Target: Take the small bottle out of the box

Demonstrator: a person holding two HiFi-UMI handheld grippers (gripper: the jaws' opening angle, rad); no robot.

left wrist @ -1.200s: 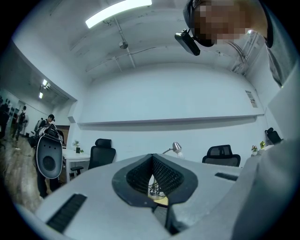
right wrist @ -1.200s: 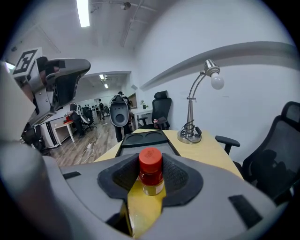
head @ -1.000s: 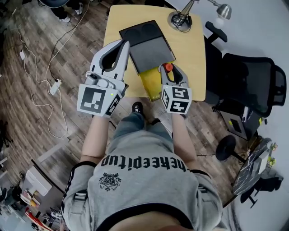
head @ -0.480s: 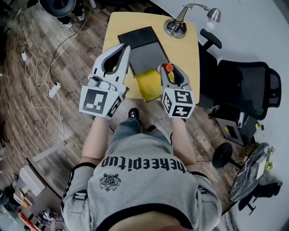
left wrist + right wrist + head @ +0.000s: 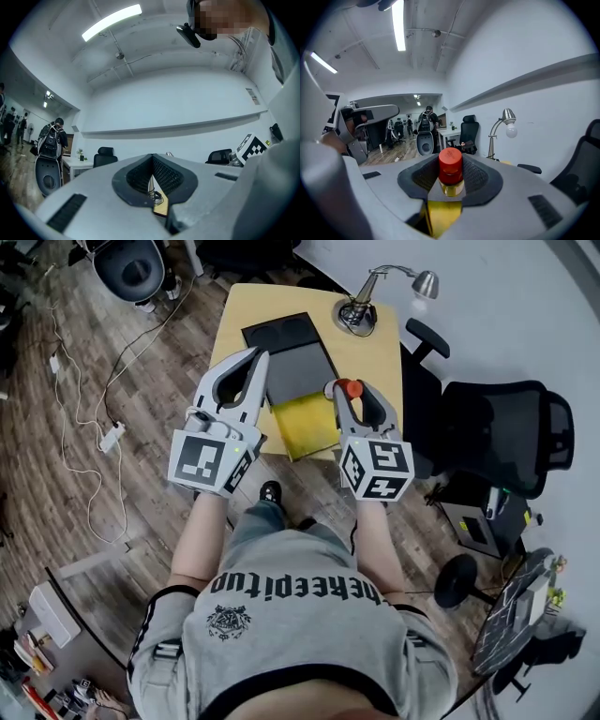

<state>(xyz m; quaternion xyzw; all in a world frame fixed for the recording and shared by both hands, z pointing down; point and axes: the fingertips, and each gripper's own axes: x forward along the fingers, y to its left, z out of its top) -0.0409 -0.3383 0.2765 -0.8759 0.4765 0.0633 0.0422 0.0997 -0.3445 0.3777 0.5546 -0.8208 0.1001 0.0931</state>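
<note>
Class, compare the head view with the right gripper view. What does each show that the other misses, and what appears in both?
Only the head view shows the black tray and the grey shirt of the person holding the grippers. Only the right gripper view shows the ceiling light strip and a person with a backpack far down the room. Both show the small bottle, red-capped, clamped in the right claw, and the desk lamp.
</note>
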